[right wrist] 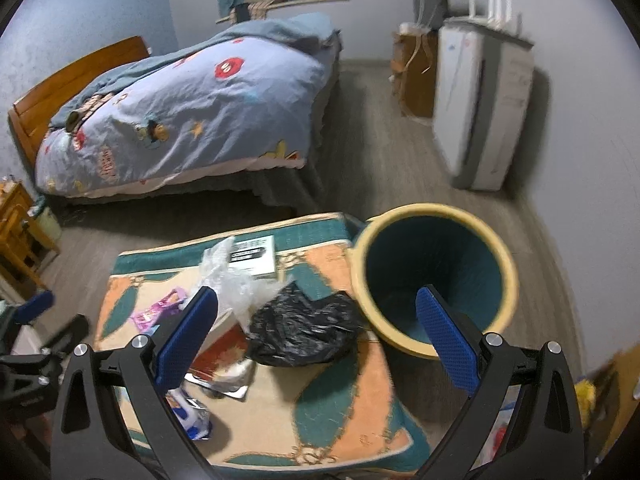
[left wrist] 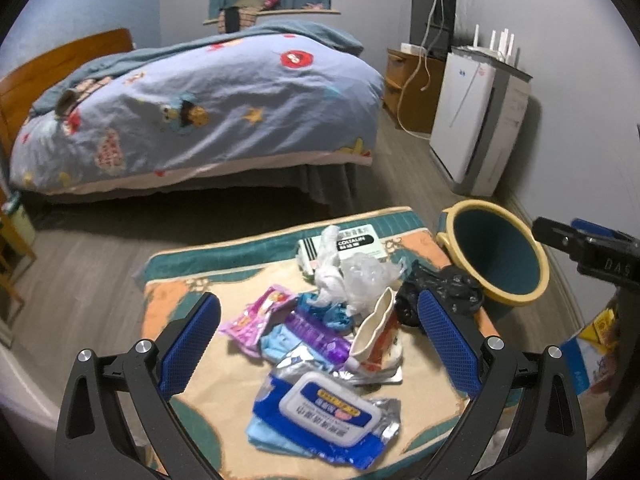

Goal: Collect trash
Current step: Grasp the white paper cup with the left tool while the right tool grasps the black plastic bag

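Trash sits in a loose heap on the patterned mat (left wrist: pixel 188 396), none of it collected as far as I can see; wet-wipe pack (left wrist: pixel 332 408) lies nearest, then a purple wrapper (left wrist: pixel 320 338), a pink wrapper (left wrist: pixel 260 314), a crushed paper cup (left wrist: pixel 378 340), clear plastic (left wrist: pixel 362 276), a black plastic bag (right wrist: pixel 304 330) and a flat box (left wrist: pixel 360 244) at the far edge; bin (right wrist: pixel 434 280) stands just beside the mat's right side, its dark interior showing nothing inside from here; judgement: task at the start, every piece left to move. Left gripper (left wrist: pixel 318 342) hovers over the heap, fingers wide apart, holding nothing; right gripper (right wrist: pixel 318 338) likewise spread and empty, hanging between the black bag and the bin's rim. Bed (left wrist: pixel 200 108) and a white appliance (left wrist: pixel 472 120) stand well behind.
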